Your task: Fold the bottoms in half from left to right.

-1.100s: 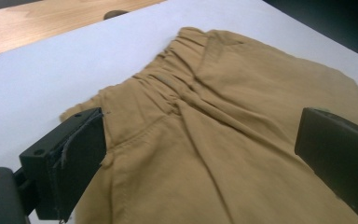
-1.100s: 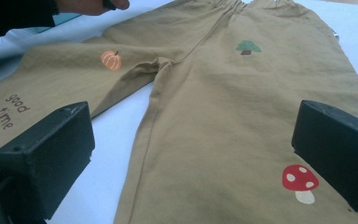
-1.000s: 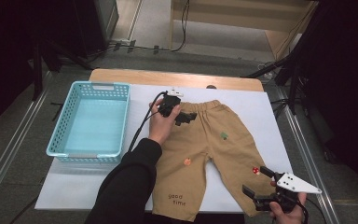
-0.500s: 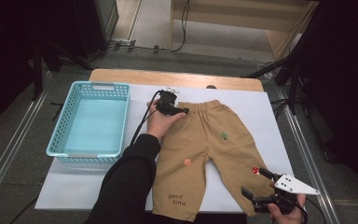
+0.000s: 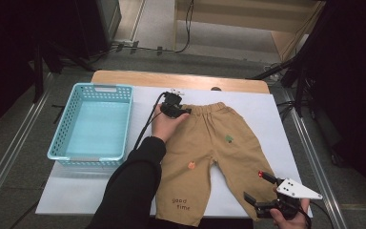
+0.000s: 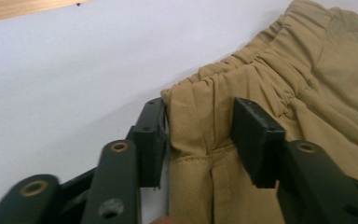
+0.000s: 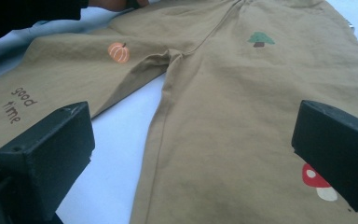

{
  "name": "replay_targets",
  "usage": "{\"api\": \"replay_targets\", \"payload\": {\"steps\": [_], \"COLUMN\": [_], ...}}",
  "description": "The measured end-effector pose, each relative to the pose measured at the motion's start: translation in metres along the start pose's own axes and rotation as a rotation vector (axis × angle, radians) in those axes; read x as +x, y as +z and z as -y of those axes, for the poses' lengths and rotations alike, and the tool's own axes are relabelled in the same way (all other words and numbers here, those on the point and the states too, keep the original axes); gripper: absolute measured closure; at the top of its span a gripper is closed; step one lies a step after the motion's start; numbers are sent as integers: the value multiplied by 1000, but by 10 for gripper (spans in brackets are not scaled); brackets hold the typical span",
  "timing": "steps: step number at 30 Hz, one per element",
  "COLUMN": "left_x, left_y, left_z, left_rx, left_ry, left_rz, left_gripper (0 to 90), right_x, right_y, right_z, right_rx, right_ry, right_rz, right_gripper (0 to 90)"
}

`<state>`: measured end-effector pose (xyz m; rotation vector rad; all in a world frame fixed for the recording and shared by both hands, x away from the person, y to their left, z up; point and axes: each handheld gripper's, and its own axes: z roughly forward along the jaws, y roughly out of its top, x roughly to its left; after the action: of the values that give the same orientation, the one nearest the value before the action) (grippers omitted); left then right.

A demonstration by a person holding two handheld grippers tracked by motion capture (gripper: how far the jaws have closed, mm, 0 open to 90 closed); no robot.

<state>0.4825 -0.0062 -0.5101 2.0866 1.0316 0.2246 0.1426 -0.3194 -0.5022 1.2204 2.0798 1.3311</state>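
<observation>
Trousers point(image 5: 219, 143) flat, L claw point(image 6: 200, 140) closing round waistband corner point(image 6: 191, 100)

Trousers point(image 5: 214, 148) lie on the table point(image 5: 267, 114), right of the basket point(image 5: 95, 125)

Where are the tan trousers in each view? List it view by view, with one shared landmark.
High view: tan trousers spread flat, right of the blue basket.
Left gripper view: right half, waistband corner at centre.
Right gripper view: across most of the picture.
Shared landmark: the white sheet beneath them.

tan trousers point(image 5: 214, 143), turquoise basket point(image 5: 93, 125), white sheet point(image 5: 76, 191)
</observation>
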Motion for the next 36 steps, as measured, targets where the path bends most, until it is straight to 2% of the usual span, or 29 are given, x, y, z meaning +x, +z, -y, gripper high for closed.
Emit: {"api": "replay_targets", "payload": {"steps": [2, 5, 7, 8, 12, 17, 19, 24, 27, 29, 31, 36], "left_x": [-1, -2, -1, 0, 4, 7, 9, 17, 18, 18, 18, 19], "left_y": [1, -1, -1, -2, 0, 2, 3, 5, 6, 6, 7, 7], "left_z": [0, 0, -1, -1, -2, -6, -8, -11, -11, -10, -10, -9], "left_rx": [-6, -17, -20, -21, -38, -47, -46, -47, -48, -47, -48, -46], "left_ry": [3, 11, 13, 19, -9, -7, -20, -31, -14, -16, -17, -23], "left_rz": [3, -1, 3, 1, 8, -17, -24, -25, -21, -21, -19, -11], "left_gripper": [638, 762, 794, 804, 819, 821, 821, 820, 819, 819, 819, 818], "right_x": [1, 3, 5, 7, 15, 25, 31, 53, 68, 81, 94, 122], "right_y": [1, 3, 4, 4, 6, 12, 16, 31, 41, 49, 58, 80], "right_z": [-1, -1, -3, -4, -11, -16, -19, -31, -37, -40, -42, -47], "right_rx": [3, 8, 10, 4, 3, 17, 22, 36, 47, 58, 63, 94], "right_ry": [-7, -13, -10, -5, -22, -26, -35, -63, -88, -105, -123, -146], "right_rz": [-1, -3, -10, -21, -33, -42, -51, -93, -127, -149, -160, -225], "right_gripper": [0, 0, 0, 0, 0, 0, 0, 0, 0, 84, 105, 120]}}
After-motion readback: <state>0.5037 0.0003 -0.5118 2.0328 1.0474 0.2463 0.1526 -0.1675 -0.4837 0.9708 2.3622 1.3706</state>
